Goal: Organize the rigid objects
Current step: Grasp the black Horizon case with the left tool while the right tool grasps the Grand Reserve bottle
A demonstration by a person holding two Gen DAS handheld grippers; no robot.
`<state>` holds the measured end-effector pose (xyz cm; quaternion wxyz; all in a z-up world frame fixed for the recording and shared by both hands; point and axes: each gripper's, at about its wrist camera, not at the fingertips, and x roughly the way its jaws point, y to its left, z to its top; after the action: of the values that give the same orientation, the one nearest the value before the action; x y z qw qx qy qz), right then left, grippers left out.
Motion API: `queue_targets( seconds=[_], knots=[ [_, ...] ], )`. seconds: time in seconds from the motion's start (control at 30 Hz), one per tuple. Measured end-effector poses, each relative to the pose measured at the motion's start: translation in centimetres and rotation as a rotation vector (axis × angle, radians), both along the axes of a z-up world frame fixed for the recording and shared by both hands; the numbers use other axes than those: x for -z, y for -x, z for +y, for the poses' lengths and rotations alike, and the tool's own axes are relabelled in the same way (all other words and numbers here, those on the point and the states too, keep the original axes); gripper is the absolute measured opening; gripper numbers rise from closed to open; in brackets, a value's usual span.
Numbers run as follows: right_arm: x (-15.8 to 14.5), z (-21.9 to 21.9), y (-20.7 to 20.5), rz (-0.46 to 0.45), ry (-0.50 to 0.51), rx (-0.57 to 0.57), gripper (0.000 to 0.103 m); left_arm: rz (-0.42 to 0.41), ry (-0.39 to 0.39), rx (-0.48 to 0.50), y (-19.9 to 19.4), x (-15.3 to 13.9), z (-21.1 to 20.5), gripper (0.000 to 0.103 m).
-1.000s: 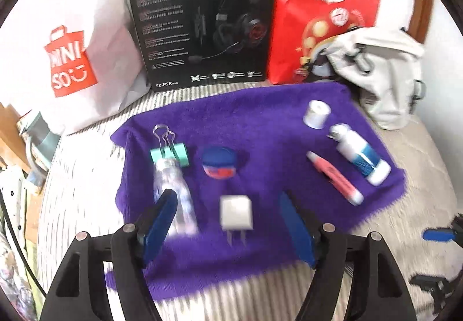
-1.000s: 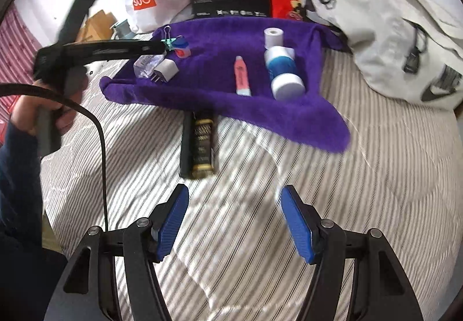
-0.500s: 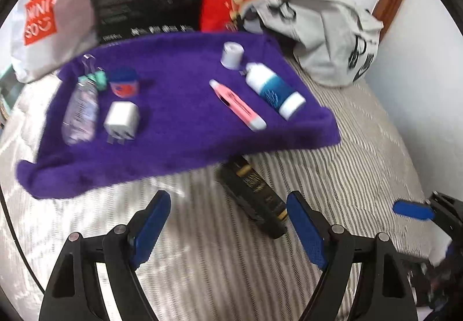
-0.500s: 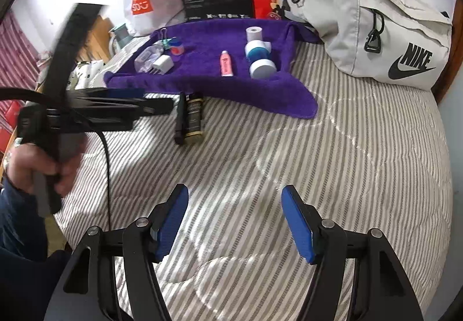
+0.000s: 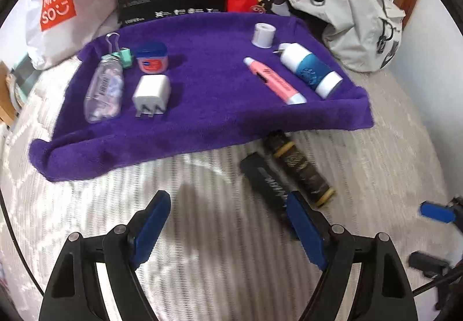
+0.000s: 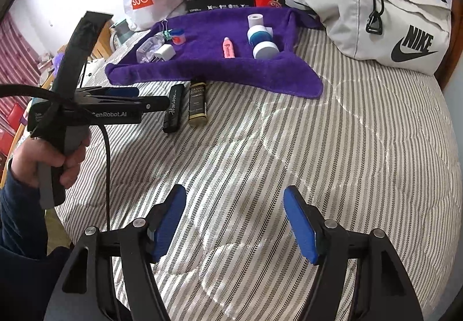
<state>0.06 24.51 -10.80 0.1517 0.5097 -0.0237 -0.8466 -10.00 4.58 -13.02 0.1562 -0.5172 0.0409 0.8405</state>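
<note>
Hovering with its fingers apart and empty over the striped bed, the left gripper risks nudging the black case into the gold-banded bottle just beside it, while the right gripper, likewise spread, hangs well back.

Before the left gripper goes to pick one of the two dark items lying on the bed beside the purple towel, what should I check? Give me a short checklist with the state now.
1. Left gripper open and empty: ok.
2. Right gripper open, empty, away from the items: ok.
3. Black case and dark bottle off the purple towel: ok, both lie on the bed.
4. Gap between case and bottle for a finger: not ok, they lie close side by side.
5. Case centred between the left fingers: not ok, it sits near the right finger.
6. Free space on the towel: ok, its middle is bare.
</note>
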Motion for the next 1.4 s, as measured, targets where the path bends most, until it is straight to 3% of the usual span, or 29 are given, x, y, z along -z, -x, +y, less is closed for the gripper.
queue_targets(
  seconds=[0.07,0.2,0.37,0.53,0.7,0.83,0.9,1.0,1.2,1.4],
  knots=[
    [0.1,-0.3,0.0,-0.002,-0.002,-0.013,0.069,-0.017,-0.004,0.016,0.1,0.4,1.0,0.082],
    [-0.1,-0.4,-0.3,0.001,-0.015,-0.024,0.069,0.002,0.078,0.026,0.1,1.1,2.6,0.082],
    [0.1,0.0,-0.4,-0.006,-0.012,-0.006,0.071,0.022,0.124,0.022,-0.4,1.1,1.0,0.084],
    [0.6,-0.3,-0.1,-0.018,-0.012,-0.015,0.071,0.018,0.103,-0.019,-0.4,1.0,-1.0,0.084],
    [0.6,-0.9,0.1,-0.021,-0.006,-0.026,0.071,0.061,0.103,0.018,-0.3,1.0,0.1,0.08],
    [0.5,-0.9,0.3,-0.019,-0.005,-0.021,0.071,0.103,0.083,0.068,-1.0,0.8,0.8,0.06],
    [0.7,-0.7,0.5,-0.025,-0.006,-0.011,0.071,0.115,0.078,0.108,-1.3,0.6,1.3,0.041],
    [1.1,-0.6,0.9,-0.041,-0.014,0.001,0.071,0.127,0.072,0.151,-1.4,0.7,2.0,0.021],
    [1.0,-1.2,1.4,-0.03,-0.008,0.003,0.071,0.122,0.051,0.147,-1.1,0.5,0.4,0.021],
    [1.2,-4.2,4.1,0.036,0.004,-0.032,0.071,0.11,0.08,0.06,-0.4,0.6,-3.9,0.021]
  ],
)
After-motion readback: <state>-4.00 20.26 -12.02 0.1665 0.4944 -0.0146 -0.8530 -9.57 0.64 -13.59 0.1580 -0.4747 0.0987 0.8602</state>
